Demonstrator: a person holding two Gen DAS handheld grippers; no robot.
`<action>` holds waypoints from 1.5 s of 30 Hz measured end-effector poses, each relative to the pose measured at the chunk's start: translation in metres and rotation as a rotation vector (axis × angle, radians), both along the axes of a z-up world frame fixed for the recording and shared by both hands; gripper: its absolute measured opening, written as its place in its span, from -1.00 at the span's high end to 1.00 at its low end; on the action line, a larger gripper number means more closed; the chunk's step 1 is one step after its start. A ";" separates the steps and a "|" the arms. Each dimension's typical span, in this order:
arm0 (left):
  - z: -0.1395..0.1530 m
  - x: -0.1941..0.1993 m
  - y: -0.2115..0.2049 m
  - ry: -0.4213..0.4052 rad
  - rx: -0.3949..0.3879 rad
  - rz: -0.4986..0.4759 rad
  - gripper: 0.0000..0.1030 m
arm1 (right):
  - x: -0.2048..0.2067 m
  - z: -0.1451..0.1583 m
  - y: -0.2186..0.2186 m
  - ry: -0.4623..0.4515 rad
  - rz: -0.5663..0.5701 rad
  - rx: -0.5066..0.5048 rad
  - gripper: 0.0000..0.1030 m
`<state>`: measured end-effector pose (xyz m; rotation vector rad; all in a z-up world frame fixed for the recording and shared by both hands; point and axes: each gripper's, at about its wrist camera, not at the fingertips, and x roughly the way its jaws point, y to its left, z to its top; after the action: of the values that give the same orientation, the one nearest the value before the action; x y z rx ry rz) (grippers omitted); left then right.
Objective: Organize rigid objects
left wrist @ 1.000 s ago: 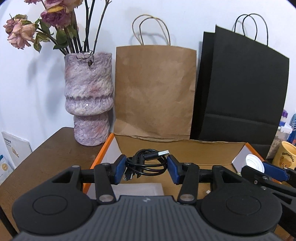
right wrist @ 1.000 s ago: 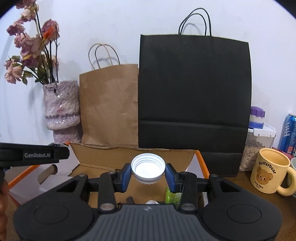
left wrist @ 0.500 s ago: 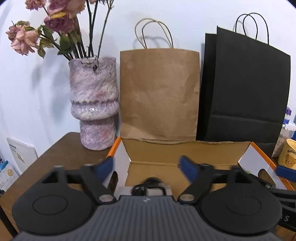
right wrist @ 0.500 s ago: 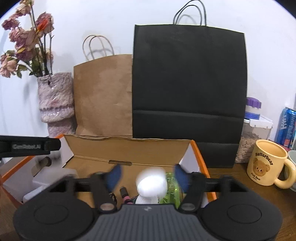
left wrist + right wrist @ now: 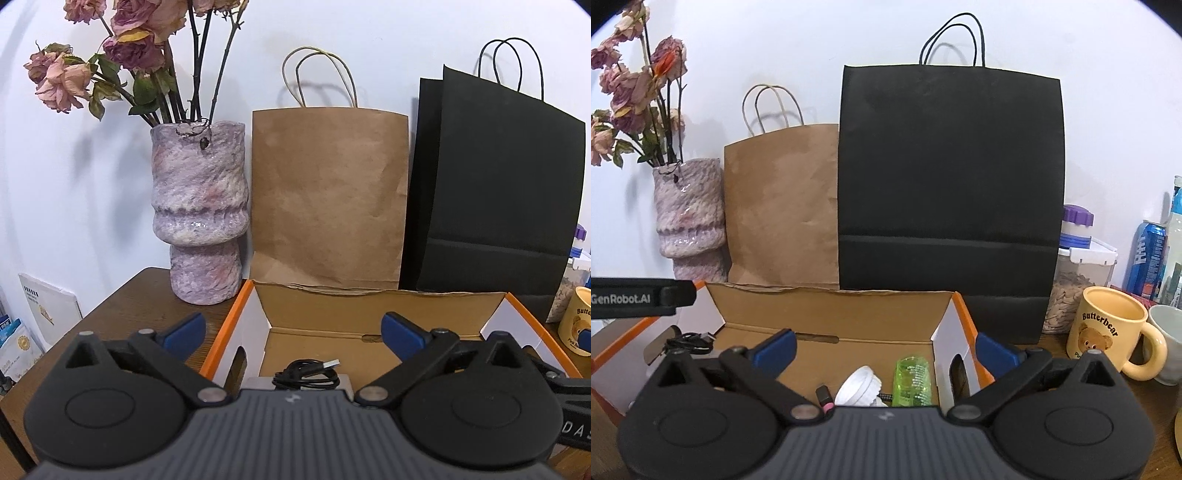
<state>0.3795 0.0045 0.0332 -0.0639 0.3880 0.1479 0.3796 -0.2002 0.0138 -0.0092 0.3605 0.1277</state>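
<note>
An open cardboard box (image 5: 369,297) with orange edges stands on the table; it also shows in the right wrist view (image 5: 827,295). My left gripper (image 5: 291,332) is open and empty above its left part. A coiled black USB cable (image 5: 306,373) lies below it on a grey block; the cable also shows in the right wrist view (image 5: 689,341). My right gripper (image 5: 884,349) is open and empty above the box's right part. A white lid (image 5: 858,386) lies in the box beside a green bottle (image 5: 911,380) and a small black and pink item (image 5: 824,397).
A purple vase (image 5: 199,214) with dried roses stands left of the box. A brown paper bag (image 5: 328,199) and a black paper bag (image 5: 495,206) lean on the wall behind. A yellow bear mug (image 5: 1108,332), a seed jar (image 5: 1075,280) and a blue can (image 5: 1148,254) stand right.
Both grippers opened. The left let go of the black cable and the right let go of the white lid; both now lie in the box.
</note>
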 end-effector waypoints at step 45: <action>0.017 -0.282 -0.002 0.059 0.015 -0.121 -1.00 | -0.261 0.029 -0.029 0.109 0.043 0.024 -1.00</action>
<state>0.0980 0.0029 0.0502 -0.0216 0.4486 0.0332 0.1186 -0.2296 0.0426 0.0135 0.4679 0.1755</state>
